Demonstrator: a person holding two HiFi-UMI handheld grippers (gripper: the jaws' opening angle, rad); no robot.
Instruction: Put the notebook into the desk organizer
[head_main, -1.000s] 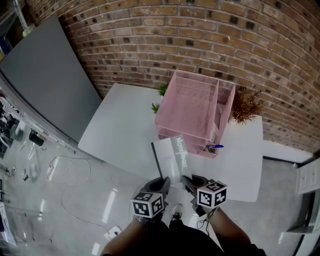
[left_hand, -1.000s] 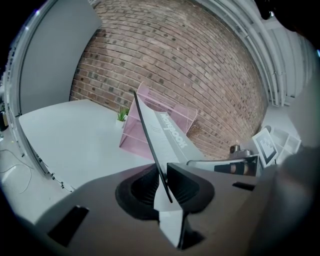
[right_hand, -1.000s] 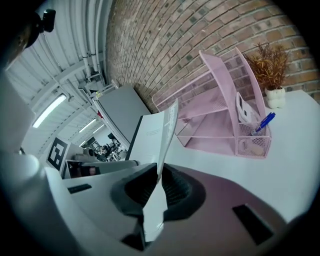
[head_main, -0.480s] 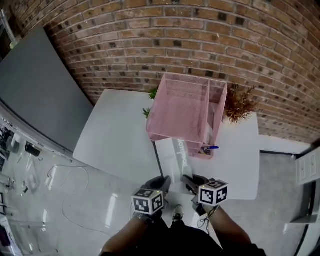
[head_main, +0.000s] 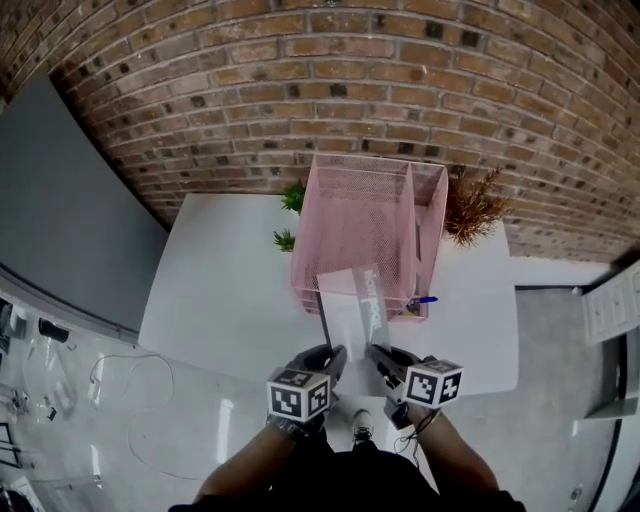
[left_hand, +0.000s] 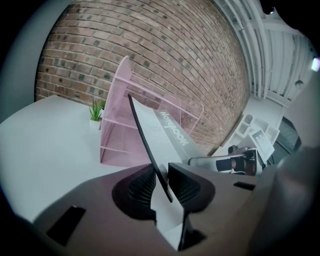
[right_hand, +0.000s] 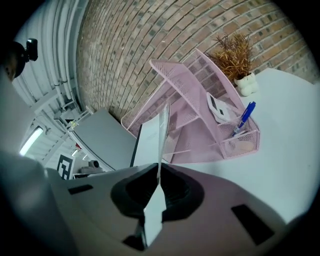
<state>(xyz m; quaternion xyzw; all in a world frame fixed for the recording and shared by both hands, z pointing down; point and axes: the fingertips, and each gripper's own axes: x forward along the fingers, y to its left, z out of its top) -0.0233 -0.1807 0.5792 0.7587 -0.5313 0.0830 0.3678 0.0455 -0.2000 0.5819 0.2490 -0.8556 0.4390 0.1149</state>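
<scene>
Person stands at near edge of white table (head_main: 220, 270), a gripper in each hand, both on the near end of the notebook (head_main: 355, 305). It's grey-white w/ a dark spine and lettering on the cover, held up off the table and tilted, far end pointing at the pink mesh desk organizer (head_main: 370, 160). From the head view that far end overlaps the organizer's near rim; can't tell if it's actually past the rim. Left gripper (head_main: 335, 352) is at the notebook's near-left corner: jaws are opening, the dark spine edge (left_hand: 150, 150) runs between the pads, leaning on the left pad w/ a sliver of gap to the right one, so no real squeeze. Right gripper (head_main: 375, 352) is at the near-right corner: jaws closing, nearly together, pads pinched tight on the thin notebook edge (right_hand: 159, 145). Organizer sits mid-table toward the far side by the brick wall (head_main: 300, 80), big compartment on the left, narrow ones on the right. A blue pen (head_main: 426, 298) sticks out of its near-right cup. Two small green plants (head_main: 289, 215) stand just left of it, a dried brown plant (head_main: 470, 205) at far right.
</scene>
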